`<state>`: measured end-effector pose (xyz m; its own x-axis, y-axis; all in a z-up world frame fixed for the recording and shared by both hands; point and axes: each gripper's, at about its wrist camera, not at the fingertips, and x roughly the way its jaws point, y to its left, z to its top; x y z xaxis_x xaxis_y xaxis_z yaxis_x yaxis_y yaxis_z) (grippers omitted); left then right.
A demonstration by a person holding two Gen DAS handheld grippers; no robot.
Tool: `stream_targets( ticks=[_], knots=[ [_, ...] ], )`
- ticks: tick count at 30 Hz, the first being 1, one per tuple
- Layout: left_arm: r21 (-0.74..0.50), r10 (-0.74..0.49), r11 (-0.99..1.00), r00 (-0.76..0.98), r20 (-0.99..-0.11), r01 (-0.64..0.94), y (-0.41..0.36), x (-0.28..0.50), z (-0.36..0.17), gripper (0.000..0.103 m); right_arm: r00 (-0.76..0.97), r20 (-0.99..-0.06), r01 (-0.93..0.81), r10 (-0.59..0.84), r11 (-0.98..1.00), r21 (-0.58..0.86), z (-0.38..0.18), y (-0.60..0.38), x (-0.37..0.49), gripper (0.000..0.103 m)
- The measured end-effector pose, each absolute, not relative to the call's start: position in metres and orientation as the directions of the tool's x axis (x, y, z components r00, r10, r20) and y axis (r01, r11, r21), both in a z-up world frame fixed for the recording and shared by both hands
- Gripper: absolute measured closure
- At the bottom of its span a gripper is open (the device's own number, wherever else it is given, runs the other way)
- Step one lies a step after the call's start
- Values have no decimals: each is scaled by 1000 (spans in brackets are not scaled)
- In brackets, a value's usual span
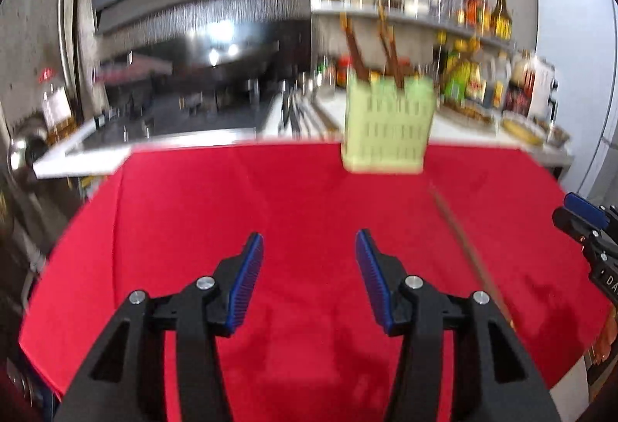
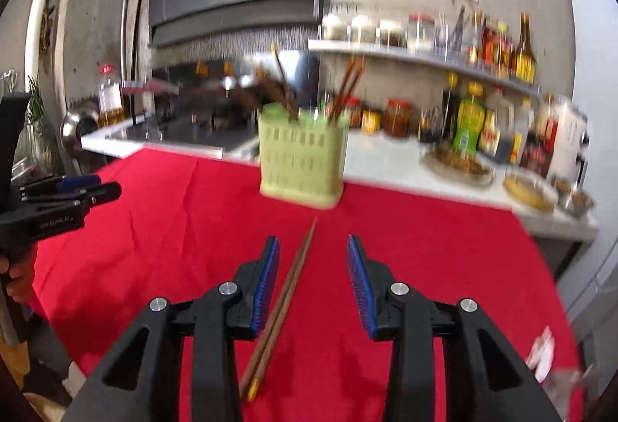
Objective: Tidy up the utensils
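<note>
Red cloth (image 2: 425, 248) bears chopsticks (image 2: 286, 298) between right gripper's (image 2: 313, 248) spread jaws — untouched.

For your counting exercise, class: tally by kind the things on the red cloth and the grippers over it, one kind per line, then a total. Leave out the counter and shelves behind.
Green slotted utensil holder: 1
Pair of chopsticks lying loose on the red cloth, counted as sticks: 2
Grippers, left gripper and right gripper, both open and empty: 2
Total: 5
The chopsticks standing in the holder are too blurred to count.
</note>
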<state>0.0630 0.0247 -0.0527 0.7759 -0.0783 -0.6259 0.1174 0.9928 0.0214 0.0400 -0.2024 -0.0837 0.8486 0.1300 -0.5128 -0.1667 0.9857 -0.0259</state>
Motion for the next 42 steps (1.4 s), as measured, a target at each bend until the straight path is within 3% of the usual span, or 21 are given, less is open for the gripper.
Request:
stream_targets(
  ticks=[6, 8, 14, 26, 38, 42],
  knots=[
    [-2, -67, 996, 711, -700, 92, 30, 52, -93, 54, 764, -629, -170, 147, 985, 24, -127, -199, 35, 67],
    [-7, -70, 996, 703, -708, 92, 31, 52, -97, 54, 749, -644, -173, 155, 984, 37, -132, -198, 37, 79],
    [1, -66, 995, 696, -715, 96, 29, 53, -100, 54, 701, -682, -203, 210, 975, 92, -138, -190, 45, 89],
    [-6, -96, 991, 684, -723, 133, 13, 52, -100, 54, 675, -720, -166, 159, 984, 61, -149, -193, 53, 96],
    [-111, -298, 936, 588, -752, 333, -63, 44, -105, 54, 693, -717, -23, 75, 996, 82, -152, -242, 26, 96],
    [-168, -380, 898, 526, -761, 407, -89, 43, -111, 76, 699, -710, -25, 91, 994, 102, -153, -248, 22, 95]
  ],
)
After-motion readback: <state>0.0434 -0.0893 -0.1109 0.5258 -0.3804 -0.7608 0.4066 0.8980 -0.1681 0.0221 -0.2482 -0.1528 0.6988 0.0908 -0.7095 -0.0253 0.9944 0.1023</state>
